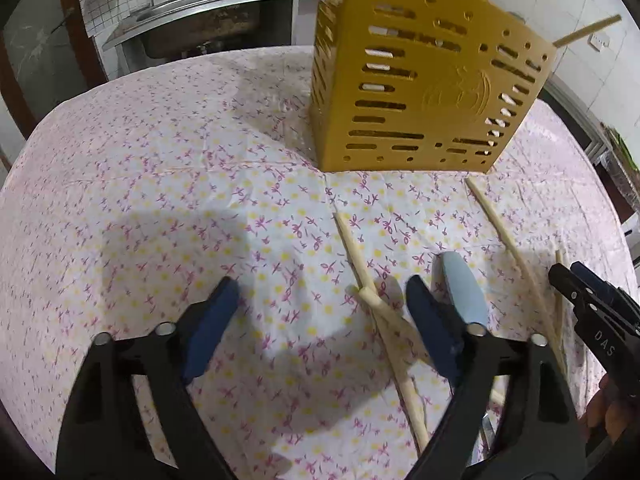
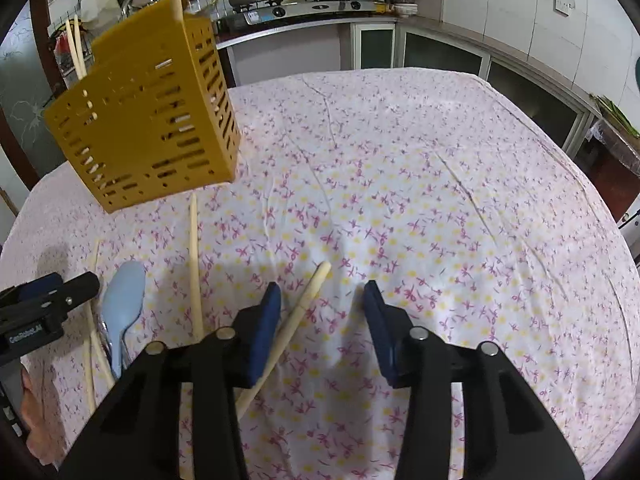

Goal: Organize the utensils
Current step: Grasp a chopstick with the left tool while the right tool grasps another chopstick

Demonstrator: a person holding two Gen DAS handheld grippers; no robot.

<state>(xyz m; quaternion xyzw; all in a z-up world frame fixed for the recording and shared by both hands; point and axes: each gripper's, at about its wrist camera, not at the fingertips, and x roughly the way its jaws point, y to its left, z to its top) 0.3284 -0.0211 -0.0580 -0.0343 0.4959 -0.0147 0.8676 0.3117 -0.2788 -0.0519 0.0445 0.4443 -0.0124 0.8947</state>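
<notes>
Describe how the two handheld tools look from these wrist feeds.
Both match: glossy black plastic arms with silver round pivot bolts, ending in dark blue rectangular pads. The left tool shows white lettering on its side in the right wrist view. The right tool carries white "DAS" lettering in the left wrist view. No cables or sleeves are visible.

Matt yellow plastic holder (image 1: 420, 80); pale wooden chopsticks (image 2: 195, 264); smooth blue plastic spoon (image 2: 124, 296); wrinkled floral cloth (image 2: 400, 200).
</notes>
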